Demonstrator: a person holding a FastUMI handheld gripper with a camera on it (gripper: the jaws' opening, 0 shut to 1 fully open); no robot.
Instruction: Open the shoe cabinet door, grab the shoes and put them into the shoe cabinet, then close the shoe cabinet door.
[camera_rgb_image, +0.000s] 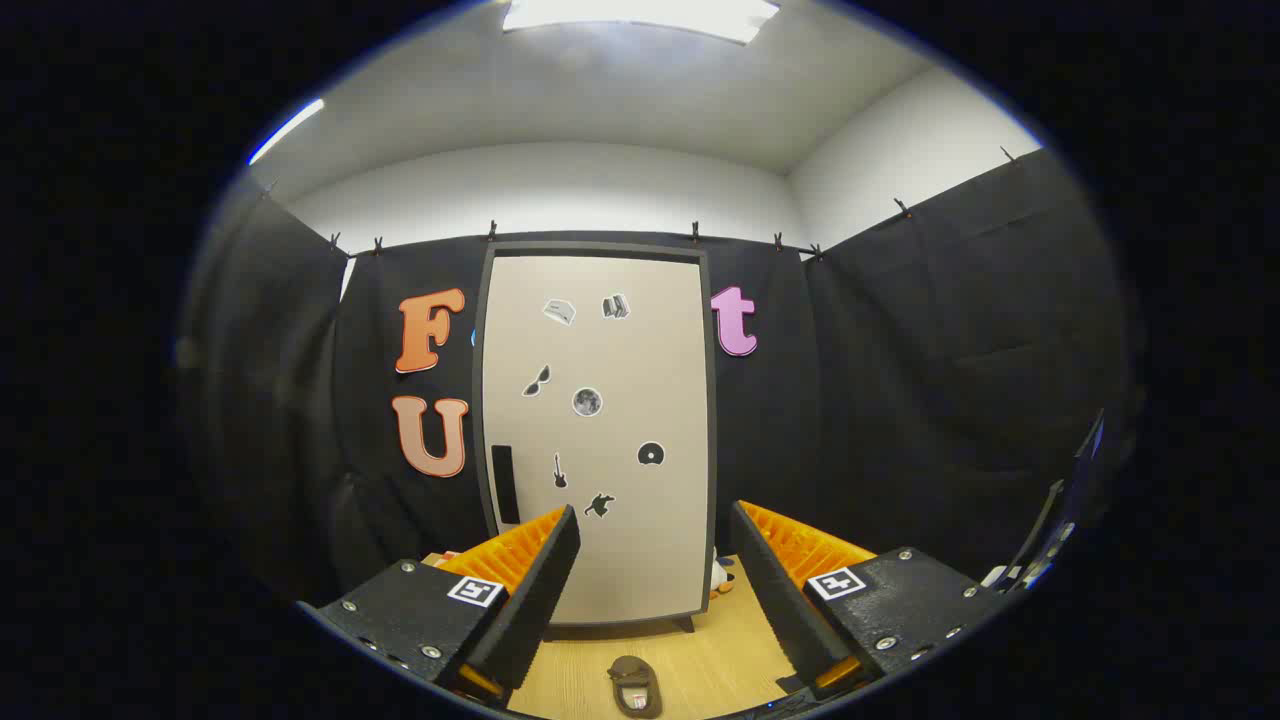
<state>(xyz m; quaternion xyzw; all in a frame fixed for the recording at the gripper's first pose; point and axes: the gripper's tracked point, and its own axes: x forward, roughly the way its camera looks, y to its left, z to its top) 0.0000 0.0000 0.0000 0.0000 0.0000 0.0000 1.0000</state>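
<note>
The shoe cabinet (600, 440) stands upright against the booth wall, straight ahead beyond my fingers. Its beige door is shut and carries several small stickers, with a dark handle slot (505, 485) low on its left side. A dark brown shoe (634, 685) lies on the wooden floor (720, 650) between my fingers, well short of the cabinet. My gripper (655, 525) is open, fingers spread wide with nothing between them, held back from the door.
Black cloth walls close in the booth left, right and behind the cabinet. A small white and orange thing (722, 578) sits on the floor at the cabinet's lower right corner. Dark equipment (1060, 520) stands at the far right.
</note>
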